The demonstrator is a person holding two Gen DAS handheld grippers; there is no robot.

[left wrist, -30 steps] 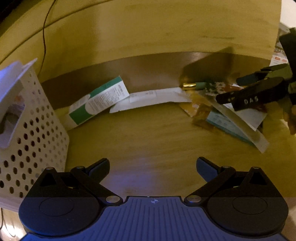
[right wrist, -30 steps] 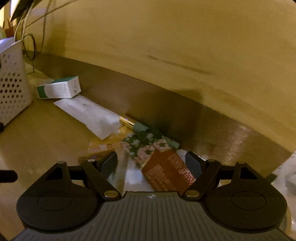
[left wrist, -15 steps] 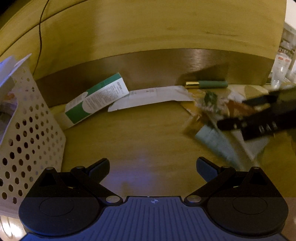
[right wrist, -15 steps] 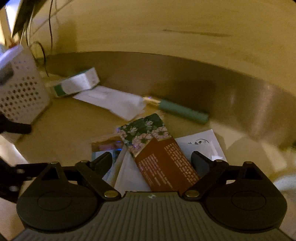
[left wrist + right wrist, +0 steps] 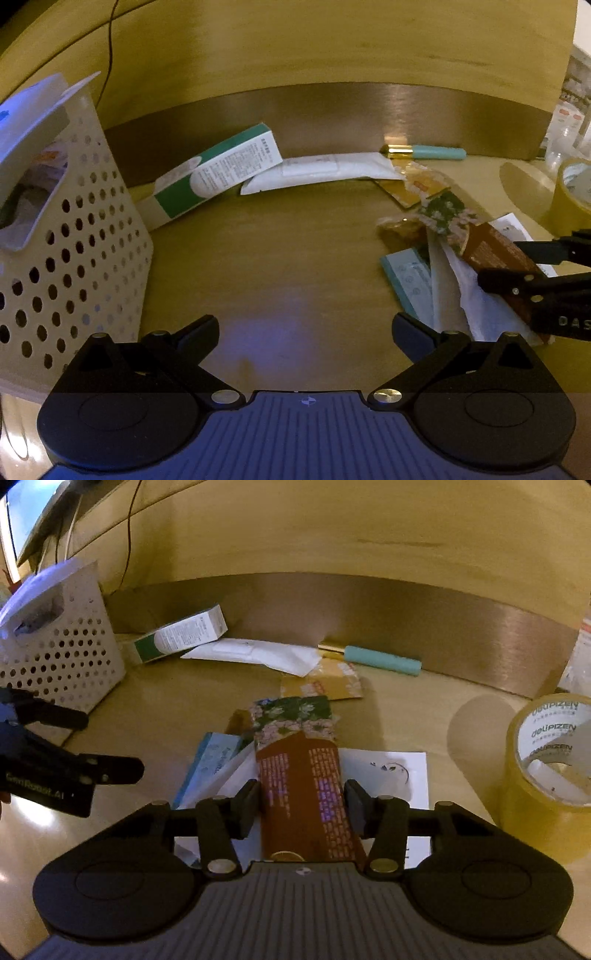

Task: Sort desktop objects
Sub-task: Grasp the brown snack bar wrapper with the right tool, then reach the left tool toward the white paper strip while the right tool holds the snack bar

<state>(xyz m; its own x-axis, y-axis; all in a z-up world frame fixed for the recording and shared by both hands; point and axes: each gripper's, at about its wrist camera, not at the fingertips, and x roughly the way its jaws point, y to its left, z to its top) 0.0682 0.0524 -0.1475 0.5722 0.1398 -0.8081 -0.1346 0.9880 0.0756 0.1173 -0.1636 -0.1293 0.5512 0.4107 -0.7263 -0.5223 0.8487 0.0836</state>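
A long brown box [image 5: 301, 794] with a flowery green end, on top of papers on the desk [image 5: 155, 709]. Right gripper [image 5: 301, 801] closing around it, left pad touching, right pad just beside. Left gripper [image 5: 304, 330] wide, holding nothing. Tape roll [image 5: 550, 771] whole only from the right; white basket [image 5: 66, 258] bigger from the left.

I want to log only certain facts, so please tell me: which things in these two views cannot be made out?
- White basket, left wrist view: contents mostly hidden by its wall and a white card.
- Brown packet, right wrist view: near end hidden under the right gripper, whose jaws are closing around it; contact unclear.
- Tape roll, left wrist view: cut off by the right edge.
- Packet print: too small.
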